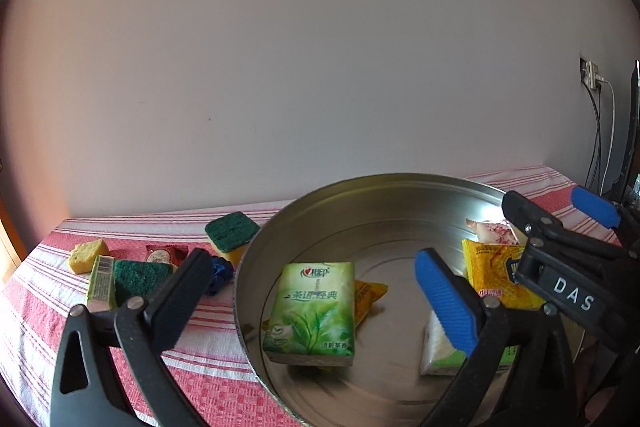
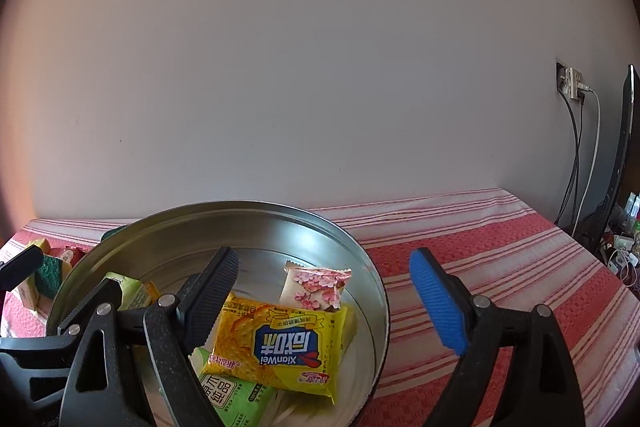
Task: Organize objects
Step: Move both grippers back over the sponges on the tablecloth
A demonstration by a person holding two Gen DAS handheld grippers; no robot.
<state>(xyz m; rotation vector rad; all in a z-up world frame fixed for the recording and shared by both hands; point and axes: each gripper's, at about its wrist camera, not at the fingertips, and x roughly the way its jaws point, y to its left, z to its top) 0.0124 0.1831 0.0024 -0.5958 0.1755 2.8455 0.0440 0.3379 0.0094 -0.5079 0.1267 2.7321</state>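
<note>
Round silver metal tin (image 1: 360,195) on the red-and-white striped cloth (image 1: 200,359) already holds the green tea-print tissue pack (image 1: 312,311), yellow cracker packet (image 2: 280,339) and pink blossom-print sachet (image 2: 316,287). Left gripper (image 1: 312,295) and right gripper (image 2: 320,299) both stand apart, empty, over the tin. Outside at far left: green-topped scouring sponges (image 1: 232,233), yellow sponge piece (image 1: 86,255), small red packet (image 1: 164,254). Judged roughly half done.

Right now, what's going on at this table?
A person is sorting small items into a round metal tin with two hand-held claws. Both the left claw and right claw are open over the tin, holding nothing. A green tissue pack, a yellow cracker packet and a pink floral packet lie inside. Sponges and other small packets wait on the striped cloth.
</note>
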